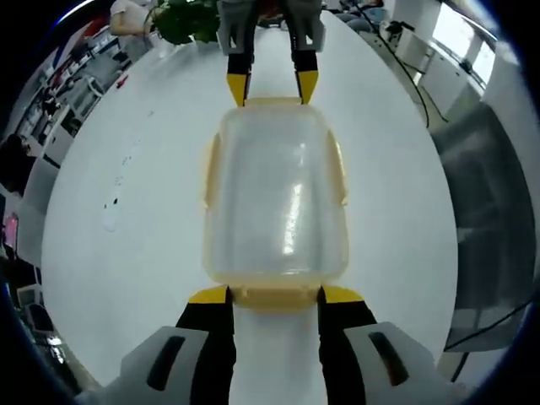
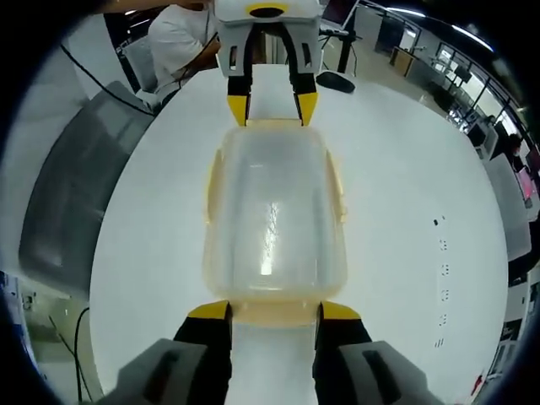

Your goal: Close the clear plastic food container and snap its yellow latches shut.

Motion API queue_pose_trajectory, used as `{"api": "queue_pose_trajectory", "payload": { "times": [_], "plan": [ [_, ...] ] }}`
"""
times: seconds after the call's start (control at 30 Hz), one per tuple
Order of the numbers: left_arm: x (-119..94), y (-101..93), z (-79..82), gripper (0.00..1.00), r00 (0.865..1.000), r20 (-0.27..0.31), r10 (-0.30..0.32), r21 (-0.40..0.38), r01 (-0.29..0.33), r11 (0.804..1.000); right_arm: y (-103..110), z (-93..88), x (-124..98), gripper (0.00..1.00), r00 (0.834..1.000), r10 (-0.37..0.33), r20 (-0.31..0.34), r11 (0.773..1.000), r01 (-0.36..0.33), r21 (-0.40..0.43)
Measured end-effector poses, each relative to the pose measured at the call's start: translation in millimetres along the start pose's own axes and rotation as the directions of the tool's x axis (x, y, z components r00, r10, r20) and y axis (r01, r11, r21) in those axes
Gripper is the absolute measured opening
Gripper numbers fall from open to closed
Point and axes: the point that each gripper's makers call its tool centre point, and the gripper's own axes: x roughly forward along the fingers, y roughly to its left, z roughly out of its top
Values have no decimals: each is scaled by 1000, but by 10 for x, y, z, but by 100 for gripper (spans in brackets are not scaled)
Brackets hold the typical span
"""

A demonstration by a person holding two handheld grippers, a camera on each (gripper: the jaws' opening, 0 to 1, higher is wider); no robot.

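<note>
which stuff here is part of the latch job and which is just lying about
Part of the job:
- container, lid on
- yellow latches, near one and far one
- left gripper, jaws at the near latch
- right gripper, jaws at the other end latch

Just lying about:
- table
- green plant
- grey chair
- black cable

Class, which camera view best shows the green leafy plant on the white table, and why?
The left gripper view: the green leafy plant sits at the white table's far edge, beyond the clear plastic food container. The right gripper view looks the opposite way, showing a seated person's sleeve there instead.
</note>
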Motion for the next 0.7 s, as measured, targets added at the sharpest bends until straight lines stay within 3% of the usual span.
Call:
{"api": "queue_pose_trajectory", "payload": {
  "times": [0.7],
  "plan": [
    [34,15,-14,36,1000,22,0,14,-1,1000,-6,-2,24,36,1000,-13,14,1000,13,9]
  ]
}}
